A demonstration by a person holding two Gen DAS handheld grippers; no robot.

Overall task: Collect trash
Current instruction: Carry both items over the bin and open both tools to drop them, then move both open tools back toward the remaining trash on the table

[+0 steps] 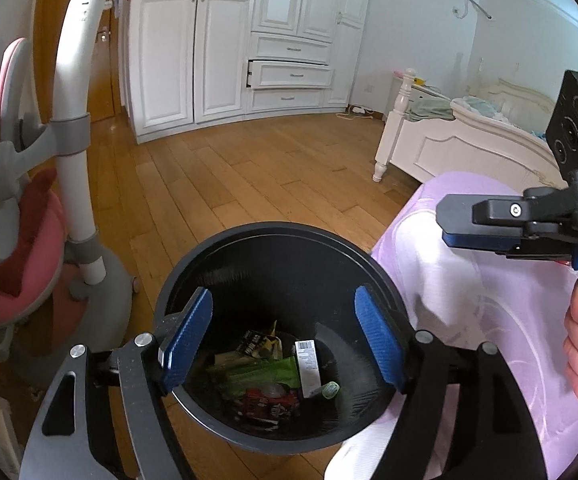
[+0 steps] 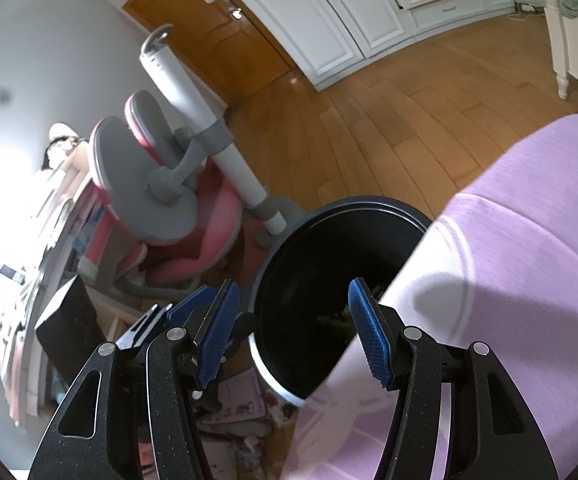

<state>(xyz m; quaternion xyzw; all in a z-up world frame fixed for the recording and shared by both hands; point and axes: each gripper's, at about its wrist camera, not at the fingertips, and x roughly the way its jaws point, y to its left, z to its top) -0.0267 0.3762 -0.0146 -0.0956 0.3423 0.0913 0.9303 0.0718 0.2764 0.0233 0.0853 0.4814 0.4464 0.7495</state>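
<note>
A black round trash bin (image 1: 249, 244) stands on the wooden floor beside a purple-covered surface (image 1: 489, 320). Inside lie several wrappers: a green packet (image 1: 265, 372), a red wrapper (image 1: 269, 402), a dark snack pack (image 1: 255, 344) and a white barcoded tube (image 1: 308, 366). My left gripper (image 1: 285, 340) is open and empty, directly above the bin's mouth. My right gripper (image 2: 293, 336) is open and empty, above the bin's (image 2: 309, 264) near edge; it also shows from the side in the left wrist view (image 1: 481, 236). The left gripper's blue pads (image 2: 187, 302) show in the right wrist view.
A pink and grey child's chair (image 1: 13, 256) with a white post (image 1: 75, 160) stands left of the bin. White wardrobes (image 1: 225, 40) with one drawer ajar line the far wall. A white bed (image 1: 461, 140) is at the far right. Clutter lies on the floor (image 2: 237, 412) near a desk.
</note>
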